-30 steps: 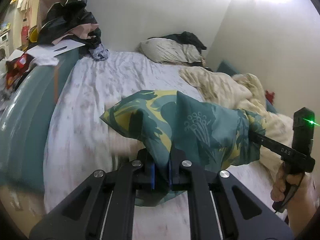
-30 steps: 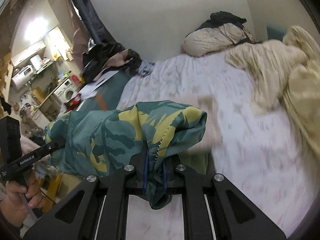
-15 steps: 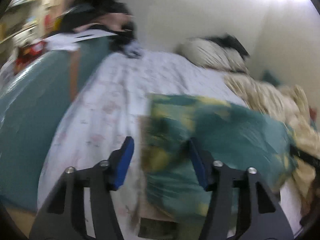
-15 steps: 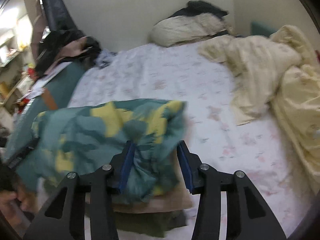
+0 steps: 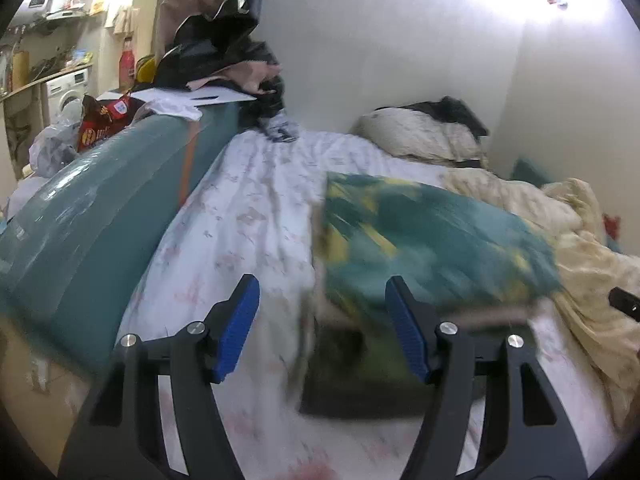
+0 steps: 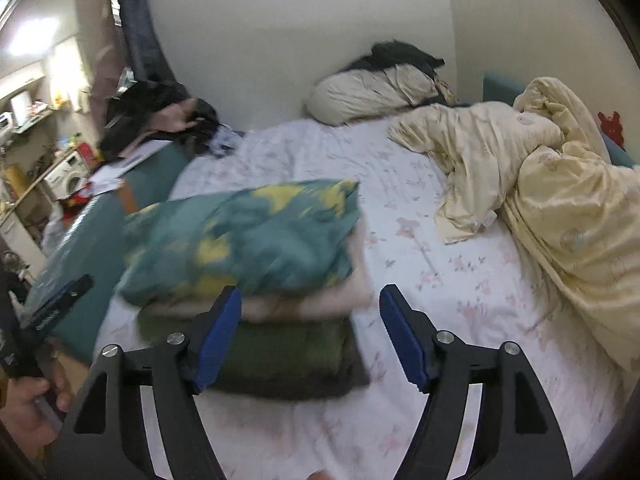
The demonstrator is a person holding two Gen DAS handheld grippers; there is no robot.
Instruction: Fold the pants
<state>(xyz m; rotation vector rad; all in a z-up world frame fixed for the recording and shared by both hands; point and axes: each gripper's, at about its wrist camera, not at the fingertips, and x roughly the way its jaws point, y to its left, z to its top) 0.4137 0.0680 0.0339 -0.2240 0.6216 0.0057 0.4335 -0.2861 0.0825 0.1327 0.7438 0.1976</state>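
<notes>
Pants [image 6: 248, 236] in a teal-and-yellow print (blurred) lie folded atop a stack of folded clothes [image 6: 280, 344] on the bed [image 6: 420, 248], while left tongs [image 5: 320, 320] and right tongs [image 6: 310, 332] both gape wide, gripping nothing.
</notes>
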